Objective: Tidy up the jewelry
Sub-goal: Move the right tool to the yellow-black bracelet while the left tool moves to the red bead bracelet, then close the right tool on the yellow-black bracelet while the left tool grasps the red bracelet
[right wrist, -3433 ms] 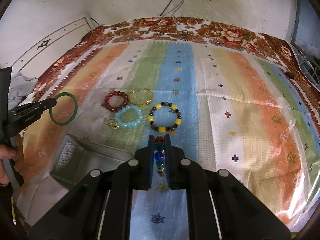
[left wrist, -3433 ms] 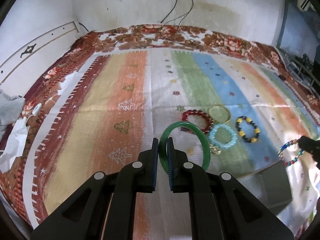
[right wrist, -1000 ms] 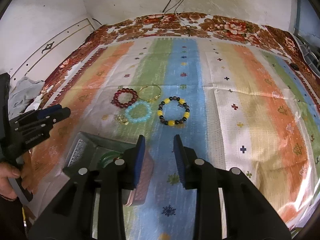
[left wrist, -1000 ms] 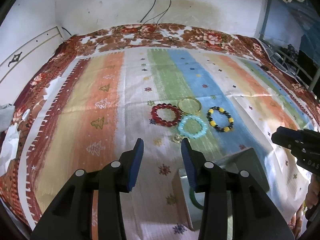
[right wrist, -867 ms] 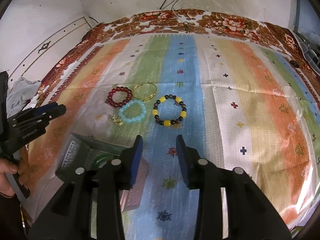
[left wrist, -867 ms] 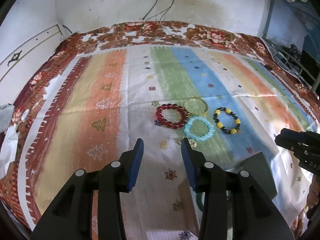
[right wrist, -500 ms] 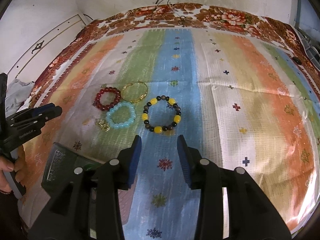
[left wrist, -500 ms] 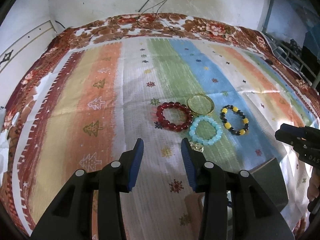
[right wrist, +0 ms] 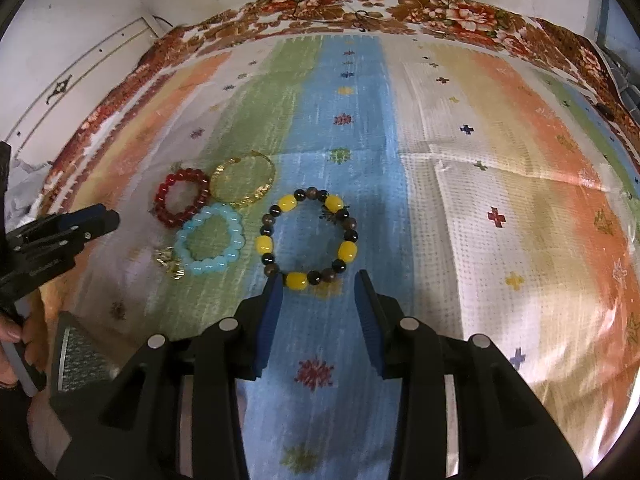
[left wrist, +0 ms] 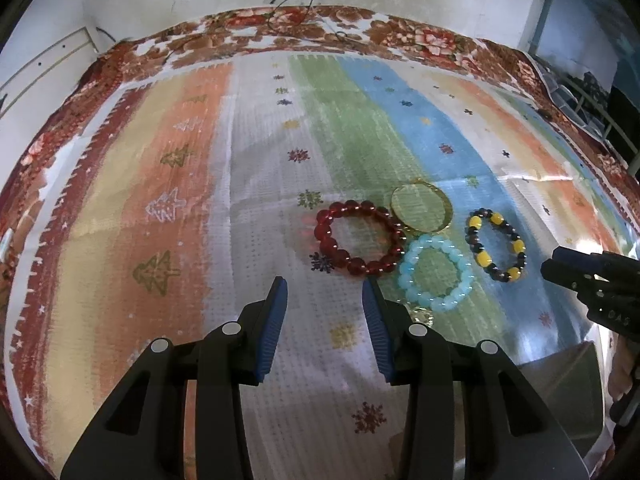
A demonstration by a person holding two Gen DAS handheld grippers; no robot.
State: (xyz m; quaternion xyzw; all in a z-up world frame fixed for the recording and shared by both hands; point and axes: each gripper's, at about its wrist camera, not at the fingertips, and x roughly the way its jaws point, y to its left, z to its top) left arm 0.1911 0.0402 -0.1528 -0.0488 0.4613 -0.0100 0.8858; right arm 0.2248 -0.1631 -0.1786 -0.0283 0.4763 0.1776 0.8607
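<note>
Bracelets are lying clustered on the striped cloth (right wrist: 500, 152): my right claw (right wrist: 318, 312) is hovering wide open, empty, near the yellow-and-dark beaded bracelet (right wrist: 306, 238); my left claw (left wrist: 324, 322) is gaping empty near the red bracelet (left wrist: 358, 238).

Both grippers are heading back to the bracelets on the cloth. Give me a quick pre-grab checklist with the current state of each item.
1. Right gripper empty, jaws apart: ok.
2. Left gripper empty, jaws apart: ok.
3. Yellow and dark bead bracelet lined up with the right gripper: ok, its near edge sits just ahead of the jaws.
4. Red bead bracelet lined up with the left gripper: not ok, it lies ahead and slightly right of the jaws.
5. Red bracelet free of its neighbours: not ok, it touches the gold bangle and the light blue bracelet.
6. Box contents and free room: cannot tell, only a corner shows.
</note>
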